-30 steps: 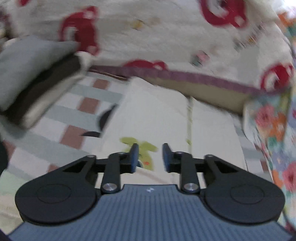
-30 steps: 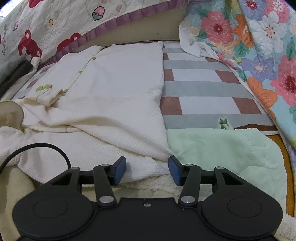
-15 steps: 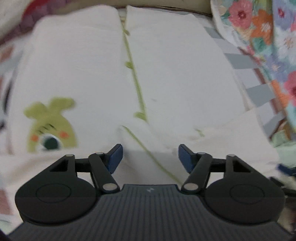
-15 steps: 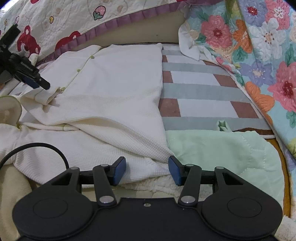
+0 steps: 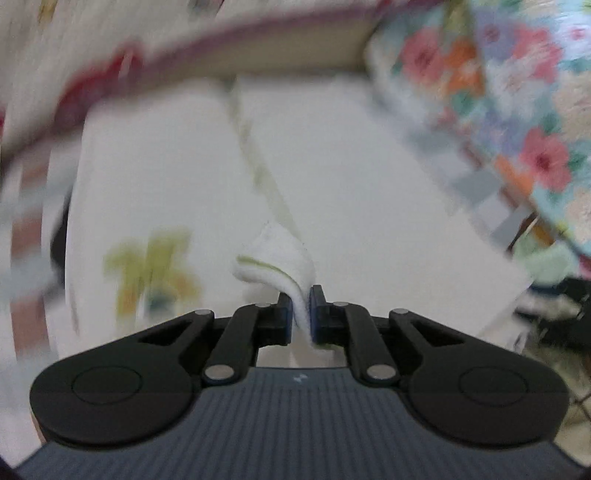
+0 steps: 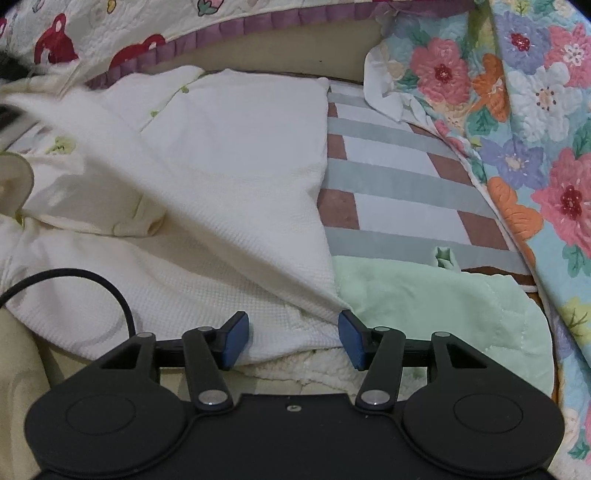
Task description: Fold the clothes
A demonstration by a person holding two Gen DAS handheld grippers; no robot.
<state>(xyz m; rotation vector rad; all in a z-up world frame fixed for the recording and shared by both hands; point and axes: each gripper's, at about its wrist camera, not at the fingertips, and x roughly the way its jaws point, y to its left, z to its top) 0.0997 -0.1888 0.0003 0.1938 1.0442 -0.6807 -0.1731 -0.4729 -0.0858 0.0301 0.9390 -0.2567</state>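
Observation:
A cream waffle-knit garment (image 6: 229, 155) with green trim lies spread on the striped mat, its button placket running up the middle. In the left wrist view my left gripper (image 5: 301, 310) is shut on a folded cuff of the cream garment (image 5: 280, 266), lifted above the body of the garment, where a green animal print (image 5: 151, 266) shows at left. That view is blurred by motion. In the right wrist view the sleeve stretches taut from the near corner up to the far left. My right gripper (image 6: 293, 339) stands open over the garment's near edge, nothing between its fingers.
A striped grey, white and brown mat (image 6: 399, 184) lies right of the garment. A pale green blanket (image 6: 436, 302) sits near right, a floral quilt (image 6: 524, 110) along the right side, a bear-print quilt (image 6: 110, 33) with purple border at the back. A black cable (image 6: 85, 277) loops near left.
My left gripper has shut on the sleeve cuff and lifted it, pulling the sleeve taut toward the far left. My right gripper has stayed open in the same place.

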